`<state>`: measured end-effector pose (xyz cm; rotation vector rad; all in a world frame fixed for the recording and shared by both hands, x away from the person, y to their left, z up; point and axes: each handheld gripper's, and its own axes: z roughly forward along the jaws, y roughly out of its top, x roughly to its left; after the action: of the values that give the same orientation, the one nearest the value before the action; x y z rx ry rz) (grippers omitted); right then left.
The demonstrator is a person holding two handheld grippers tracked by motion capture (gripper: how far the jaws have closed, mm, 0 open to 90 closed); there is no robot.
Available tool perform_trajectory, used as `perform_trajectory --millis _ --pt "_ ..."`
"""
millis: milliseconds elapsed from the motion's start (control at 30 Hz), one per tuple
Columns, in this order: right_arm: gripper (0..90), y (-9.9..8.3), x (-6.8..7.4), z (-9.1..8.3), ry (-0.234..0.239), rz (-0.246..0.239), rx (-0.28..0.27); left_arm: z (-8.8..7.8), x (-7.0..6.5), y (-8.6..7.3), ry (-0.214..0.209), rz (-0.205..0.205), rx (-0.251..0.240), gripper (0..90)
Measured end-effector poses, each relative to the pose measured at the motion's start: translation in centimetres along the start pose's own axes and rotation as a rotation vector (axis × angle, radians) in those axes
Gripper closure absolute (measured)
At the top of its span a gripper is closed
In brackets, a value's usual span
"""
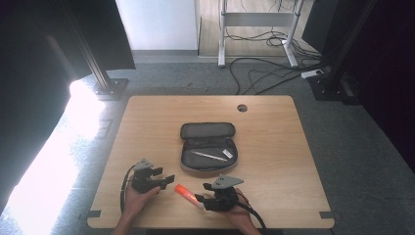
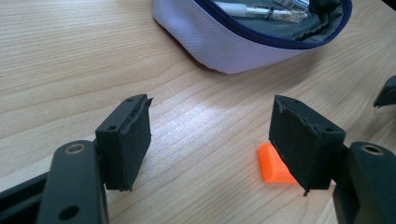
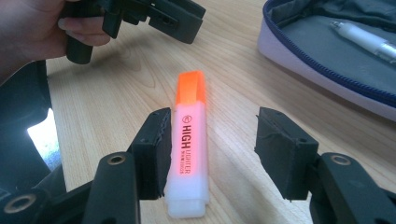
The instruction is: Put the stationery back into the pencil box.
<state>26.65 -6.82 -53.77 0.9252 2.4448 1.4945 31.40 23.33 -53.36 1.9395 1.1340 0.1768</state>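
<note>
An open grey fabric pencil case [image 1: 208, 146] lies mid-table on the light wooden table [image 1: 274, 147]. Inside it rests a silver pen [image 1: 209, 155].

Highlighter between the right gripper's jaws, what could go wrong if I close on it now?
1. The highlighter lies against one jaw of the right gripper, with a wide gap to the other, so closing may push or spin it instead of gripping it.
2. Its smooth, rounded body lies flat on the table, so the pads could slip off it.
3. The left gripper is open close to the orange cap and could knock it.
</note>
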Motion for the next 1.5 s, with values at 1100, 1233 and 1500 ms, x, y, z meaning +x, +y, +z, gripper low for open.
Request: perform_trajectory --millis 1100,1233,1500 --pt "53.6 -0.5 2.1 2.7 -0.03 -0.078 0.101 0.0 0.1 0.0 0.001 -0.001 -0.002 29.8" --pt "58.4 -0.6 2.4 2.8 -0.054 -0.114 0.122 0.0 0.1 0.0 0.003 0.002 0.001 30.2" --pt "64.5 -0.6 2.8 3.0 -0.079 -0.146 0.143 0.0 0.0 0.0 0.001 0.004 0.002 30.2"
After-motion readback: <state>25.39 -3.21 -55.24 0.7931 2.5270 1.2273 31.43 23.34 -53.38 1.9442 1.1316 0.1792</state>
